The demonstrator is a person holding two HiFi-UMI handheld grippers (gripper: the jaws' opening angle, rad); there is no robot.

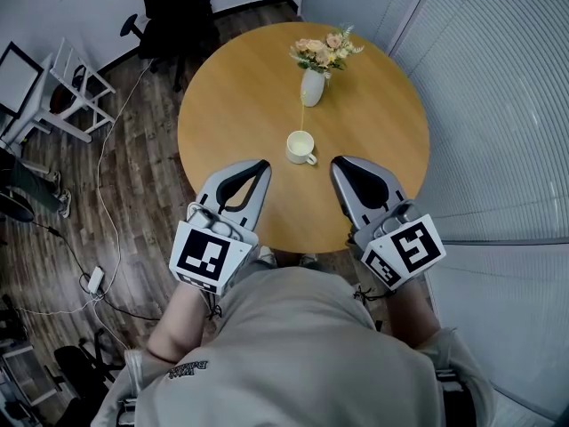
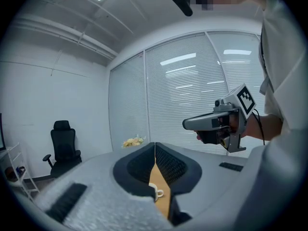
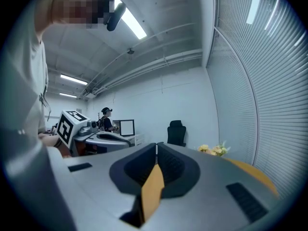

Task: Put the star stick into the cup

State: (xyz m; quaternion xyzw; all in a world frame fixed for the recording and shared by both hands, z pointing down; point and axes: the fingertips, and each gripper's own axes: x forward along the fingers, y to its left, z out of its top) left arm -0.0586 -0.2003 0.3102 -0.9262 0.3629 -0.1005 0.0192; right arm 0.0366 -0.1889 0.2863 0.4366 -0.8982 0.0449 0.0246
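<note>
A white cup [image 1: 300, 147] stands near the middle of the round wooden table [image 1: 240, 105]. A thin pale stick [image 1: 302, 118] rises from the cup toward the vase; its star end is too small to make out. My left gripper [image 1: 264, 164] hovers over the table's near edge, left of the cup, shut and empty. My right gripper [image 1: 337, 162] is to the cup's right, also shut and empty. In the left gripper view the jaws [image 2: 155, 146] meet, and the cup [image 2: 157, 192] shows low between them. The right gripper view shows its jaws [image 3: 156, 147] closed over bare tabletop.
A white vase of flowers [image 1: 313, 76] stands just beyond the cup. Window blinds [image 1: 498, 105] run along the right. A black office chair [image 1: 173, 16], a white rack [image 1: 62, 92] and floor cables [image 1: 93, 278] lie to the left. A person [image 3: 106, 117] stands far off.
</note>
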